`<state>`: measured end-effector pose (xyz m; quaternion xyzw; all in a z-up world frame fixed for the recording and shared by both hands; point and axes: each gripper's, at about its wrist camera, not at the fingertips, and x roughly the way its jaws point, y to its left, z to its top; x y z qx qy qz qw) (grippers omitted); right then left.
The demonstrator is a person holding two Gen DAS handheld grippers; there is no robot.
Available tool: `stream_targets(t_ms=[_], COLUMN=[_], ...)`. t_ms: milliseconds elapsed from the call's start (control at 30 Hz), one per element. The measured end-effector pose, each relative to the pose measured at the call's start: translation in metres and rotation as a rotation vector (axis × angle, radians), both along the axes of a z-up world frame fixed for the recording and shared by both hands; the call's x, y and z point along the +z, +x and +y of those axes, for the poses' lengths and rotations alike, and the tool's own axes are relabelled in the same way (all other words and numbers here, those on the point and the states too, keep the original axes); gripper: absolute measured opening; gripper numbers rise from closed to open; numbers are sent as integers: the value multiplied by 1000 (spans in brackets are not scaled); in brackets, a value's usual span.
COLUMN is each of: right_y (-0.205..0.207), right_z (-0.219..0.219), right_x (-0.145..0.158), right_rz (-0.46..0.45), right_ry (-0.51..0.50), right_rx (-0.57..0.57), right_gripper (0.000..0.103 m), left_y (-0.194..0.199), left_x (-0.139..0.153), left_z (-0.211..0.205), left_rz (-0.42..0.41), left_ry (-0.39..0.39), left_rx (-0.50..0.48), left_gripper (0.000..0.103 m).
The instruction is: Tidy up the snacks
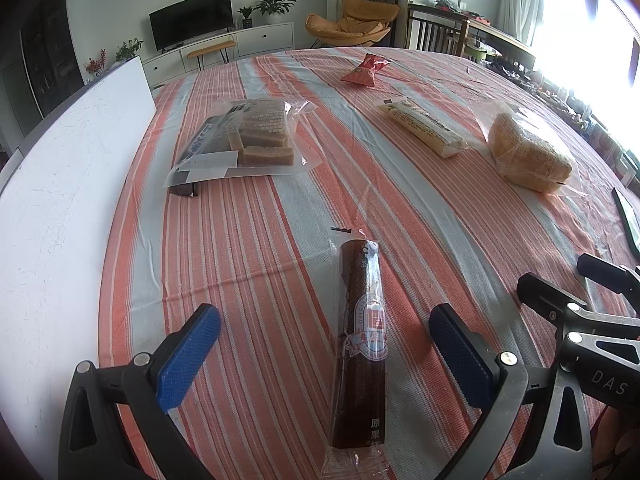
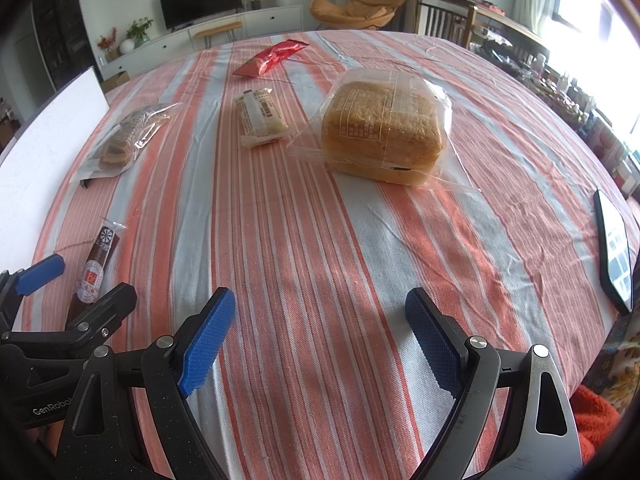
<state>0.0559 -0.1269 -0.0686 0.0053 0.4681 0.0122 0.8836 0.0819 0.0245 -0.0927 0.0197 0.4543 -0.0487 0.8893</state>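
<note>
left gripper [image 1: 324, 356]: jaws wide open, blue pads either side of the brown bar, not touching it
right gripper [image 2: 320, 336]: jaws wide open, nothing between them, over bare cloth
brown bar [image 1: 362, 344]: long dark snack in clear wrapper, flat on the cloth, lying lengthwise between the left pads; in right view it sits at far left [image 2: 96, 272]
cake bag [image 1: 244, 140]: clear bag of tan slices, near the white board, a small dark packet peeking from under its near edge
cream bar [image 1: 424, 128]: pale wrapped stick, between cake bag and bread
bread [image 2: 384, 132]: square loaf in clear bag, ahead of right gripper, well apart from it
red pack [image 2: 270, 58]: far end of table, beyond cream bar
phone [image 2: 614, 248]: right edge of table, screen lit
cloth [image 2: 320, 240]: orange, grey, white stripes, covers table
white board [image 1: 60, 208]: lies along left side
</note>
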Motion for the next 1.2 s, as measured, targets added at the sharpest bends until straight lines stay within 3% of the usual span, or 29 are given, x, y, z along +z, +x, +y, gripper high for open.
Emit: stream_targets(t_ms=[1067, 1200], right_y=[1, 1], right_z=[0, 0], right_x=[0, 0], right_rz=[0, 0], right_ry=[0, 0], right_rx=[0, 0], right_gripper=[90, 90], left_y=[0, 2], left_x=[0, 2], left_z=[0, 0], left_rz=[0, 34], left_ry=[0, 4], left_rx=[-1, -13], left_gripper=[103, 103])
